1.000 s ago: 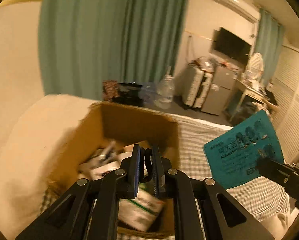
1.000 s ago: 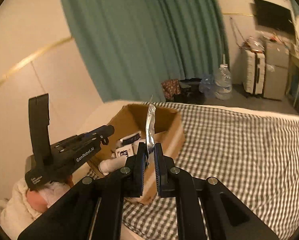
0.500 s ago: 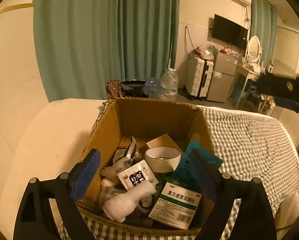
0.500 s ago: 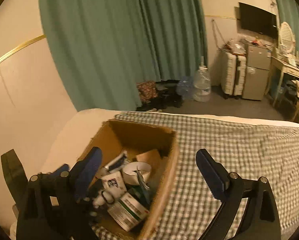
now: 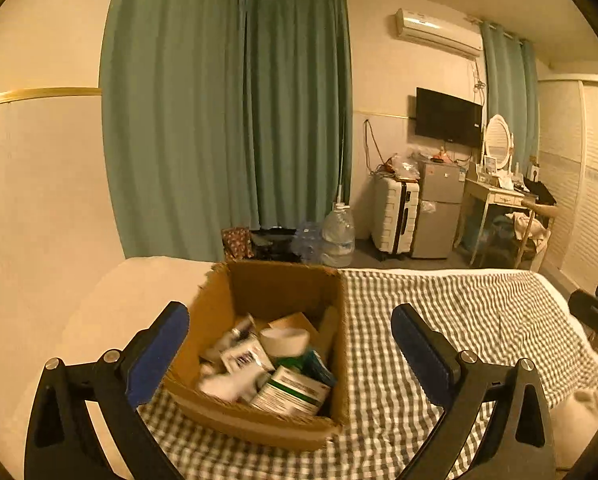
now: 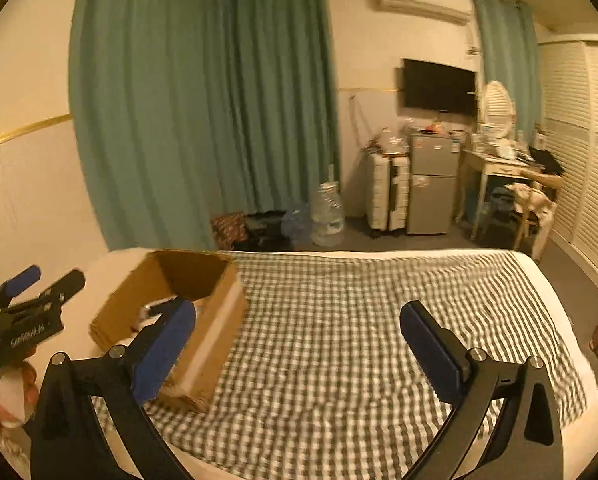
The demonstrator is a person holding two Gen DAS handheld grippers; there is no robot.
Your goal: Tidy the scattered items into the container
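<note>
Left wrist view: my left gripper (image 5: 290, 340) has just been opening and its jaws now stand spread wide with nothing between the blue pads (image 5: 161, 350). Past them sits the cardboard box (image 5: 341, 344) on the checked bedspread (image 5: 459, 320), at the bed's left end near the bare cream mattress (image 5: 111, 304). Inside the box: a roll of tape (image 5: 285, 340), a green-and-white medicine carton (image 5: 293, 392), a teal packet (image 5: 319, 366), white bottles and small packets, blurred. At the far right edge, a dark part of my right gripper (image 5: 595, 308).

Right wrist view: my right gripper (image 6: 299, 330) has likewise just been opening, jaws fully apart and holding nothing. The box (image 6: 223, 312) lies to the left, partly behind my left finger (image 6: 165, 346); its contents are mostly hidden. The bedspread (image 6: 359, 320) ahead carries no loose items. My left gripper (image 6: 39, 286) shows at the left edge, fingers apart, with my hand (image 6: 3, 396) below it. Green curtains (image 6: 203, 104) and a water jug (image 6: 327, 216) stand behind.
</note>
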